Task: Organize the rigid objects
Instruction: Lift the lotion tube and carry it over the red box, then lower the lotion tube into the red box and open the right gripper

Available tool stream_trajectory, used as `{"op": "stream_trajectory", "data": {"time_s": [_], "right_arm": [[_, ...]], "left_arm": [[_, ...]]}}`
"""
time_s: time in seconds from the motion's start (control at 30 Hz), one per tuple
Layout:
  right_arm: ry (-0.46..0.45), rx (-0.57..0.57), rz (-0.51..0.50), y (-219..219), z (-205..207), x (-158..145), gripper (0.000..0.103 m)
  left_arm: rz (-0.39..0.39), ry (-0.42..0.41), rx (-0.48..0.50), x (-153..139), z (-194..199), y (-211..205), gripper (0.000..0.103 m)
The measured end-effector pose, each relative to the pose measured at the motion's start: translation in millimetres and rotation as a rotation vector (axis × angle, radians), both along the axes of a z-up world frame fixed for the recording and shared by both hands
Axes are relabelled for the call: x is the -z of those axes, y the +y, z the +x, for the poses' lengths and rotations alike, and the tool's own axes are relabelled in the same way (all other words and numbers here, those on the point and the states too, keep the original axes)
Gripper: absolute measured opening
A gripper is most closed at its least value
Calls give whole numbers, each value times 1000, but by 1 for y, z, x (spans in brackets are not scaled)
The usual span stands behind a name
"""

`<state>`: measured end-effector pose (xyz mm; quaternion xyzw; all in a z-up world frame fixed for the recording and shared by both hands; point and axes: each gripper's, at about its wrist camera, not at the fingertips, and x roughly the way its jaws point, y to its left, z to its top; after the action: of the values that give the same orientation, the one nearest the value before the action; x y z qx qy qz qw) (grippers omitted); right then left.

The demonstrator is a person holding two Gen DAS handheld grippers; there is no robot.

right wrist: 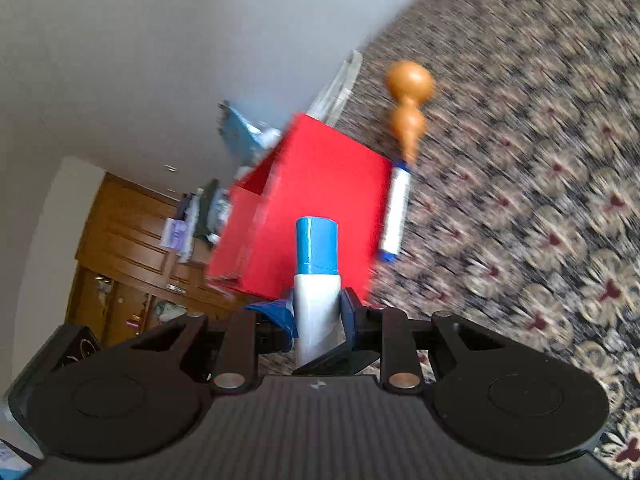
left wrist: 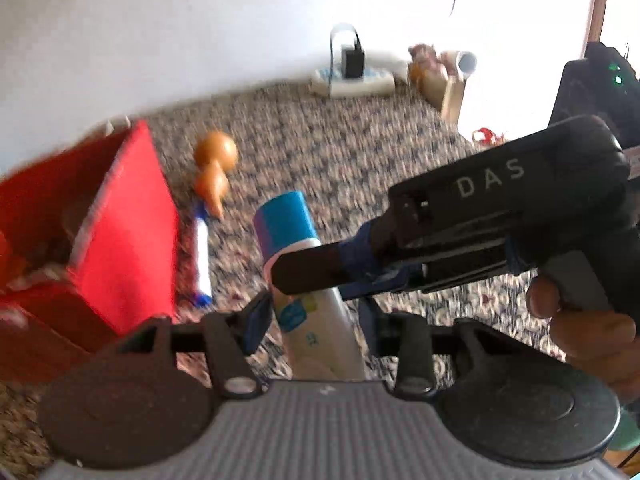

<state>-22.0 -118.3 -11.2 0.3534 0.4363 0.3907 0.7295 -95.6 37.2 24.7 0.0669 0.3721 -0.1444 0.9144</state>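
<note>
Reading "DAS" in white letters, the right gripper [left wrist: 304,276] body enters the left wrist view from 3 o'clock. Both grippers pinch one white tube with blue cap [right wrist: 316,280]: left gripper [left wrist: 312,312] low, right gripper higher. Tube label print is blurred, illegible. Red box [right wrist: 320,208] lies at 10 o'clock, cut off; orange gourd [left wrist: 214,164] and marker [left wrist: 201,256] beside it on carpet [left wrist: 320,140].

white letters "das" stand on the black top of the right gripper [left wrist: 304,276], seen from the left wrist. print on the white tube [left wrist: 316,320] is too blurred to read.
</note>
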Motion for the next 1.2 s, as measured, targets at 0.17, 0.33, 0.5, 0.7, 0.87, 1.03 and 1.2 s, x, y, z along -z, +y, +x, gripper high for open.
{"op": "stream_trajectory", "data": {"time_s": [0.17,0.33,0.5,0.7,0.87,1.03,1.2], "right_arm": [[-113,-2,13,28,6,-42,7],[-204,7,20,67,18,-73,7],[-239,15,8,119,30,-88,7],[-246,26,-54,183,52,-90,7],[-198,52,-112,223,73,-76,7],[-113,65,-172,244,87,-51,7],[-38,57,-261,256,94,-32,7]], "left_arm": [[-5,-111,-19,-34,-3,21,37],[-16,-206,-31,-65,5,58,37],[-14,-244,-33,-84,20,112,37],[-16,-220,-22,-84,53,177,37],[-5,-161,-11,-71,87,218,37],[3,-51,14,-44,118,239,37],[24,63,37,-17,136,244,36]]}}
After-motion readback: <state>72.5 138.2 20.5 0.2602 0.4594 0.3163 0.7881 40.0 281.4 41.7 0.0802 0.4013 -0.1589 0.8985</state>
